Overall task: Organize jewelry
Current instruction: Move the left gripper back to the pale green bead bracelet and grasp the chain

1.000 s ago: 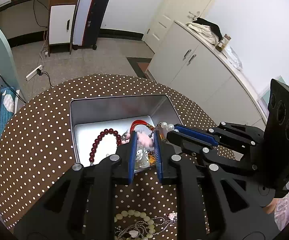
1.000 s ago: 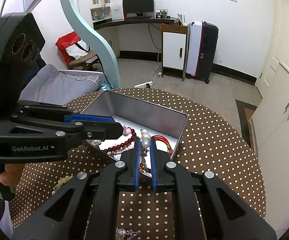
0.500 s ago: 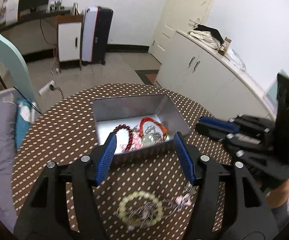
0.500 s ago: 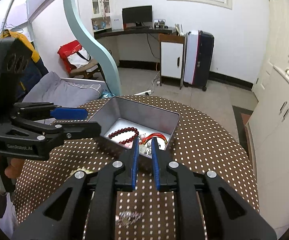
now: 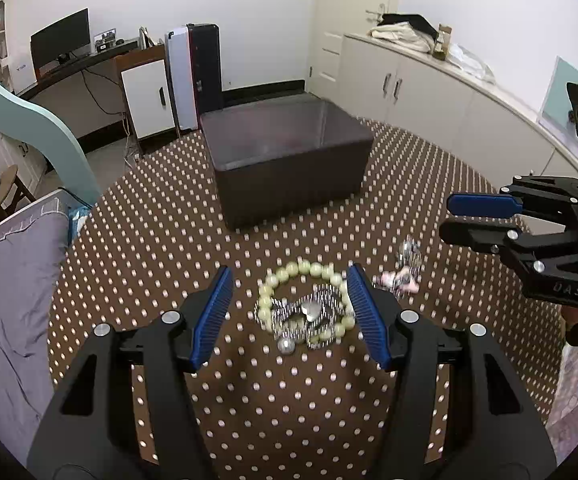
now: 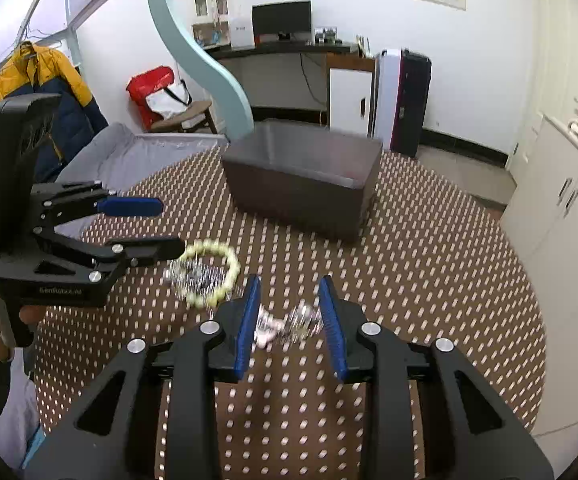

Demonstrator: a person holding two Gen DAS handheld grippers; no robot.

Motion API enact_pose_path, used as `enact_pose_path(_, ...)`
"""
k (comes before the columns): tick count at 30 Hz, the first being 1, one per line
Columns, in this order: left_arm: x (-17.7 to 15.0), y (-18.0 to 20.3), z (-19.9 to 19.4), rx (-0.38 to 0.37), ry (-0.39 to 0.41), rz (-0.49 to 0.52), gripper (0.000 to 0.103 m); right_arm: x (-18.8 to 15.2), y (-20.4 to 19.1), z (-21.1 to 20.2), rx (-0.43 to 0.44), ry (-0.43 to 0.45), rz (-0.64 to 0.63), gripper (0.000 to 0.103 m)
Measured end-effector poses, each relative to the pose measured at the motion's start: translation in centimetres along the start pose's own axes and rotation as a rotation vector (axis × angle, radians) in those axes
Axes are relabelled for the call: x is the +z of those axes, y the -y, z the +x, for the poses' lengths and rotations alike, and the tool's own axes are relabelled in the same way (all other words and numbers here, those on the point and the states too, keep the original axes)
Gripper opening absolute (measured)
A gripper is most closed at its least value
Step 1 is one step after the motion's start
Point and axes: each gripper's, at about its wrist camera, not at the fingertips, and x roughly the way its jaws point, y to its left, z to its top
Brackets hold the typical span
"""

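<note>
The left gripper [image 5: 289, 314] stands wide, its blue pads to either side of the pale green bead bracelet [image 5: 304, 276] without touching it, and a tangle of silver chain [image 5: 313, 314] lies inside the bead ring. The right gripper [image 6: 289, 320] is narrower; its jaws have just been opening, and a small silver-and-pink piece [image 6: 285, 322] lies between the pads, loose on the dotted tablecloth [image 6: 429, 280] as far as the blur allows.

Risks, as I judge them:

- The chain and the bracelet overlap — closing on one could drag the other along, or snag and scatter both.
- The bracelet's span nearly fills the left opening, so a pad could land on a bead and roll it aside.
- The right piece is small and flat; the pads may close above it or nudge it away.
- The two grippers work near each other — reaching together toward the metal box [image 5: 289, 160] at the far side could make them collide.
</note>
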Motion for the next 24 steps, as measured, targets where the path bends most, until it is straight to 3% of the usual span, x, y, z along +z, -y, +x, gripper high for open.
enact_pose_path(8, -1.2, 1.4, 2.0, -0.001, -0.056, 0.050, 0.038, -1.6, -0.5, 1.0, 0.022, -0.036, 0.023, 0.032)
enact_pose_path(24, -0.7, 2.5, 4.3, 0.022, -0.112, 0.118, 0.024, -2.3, 1.3, 2.4, 0.034, -0.052, 0.058, 0.038)
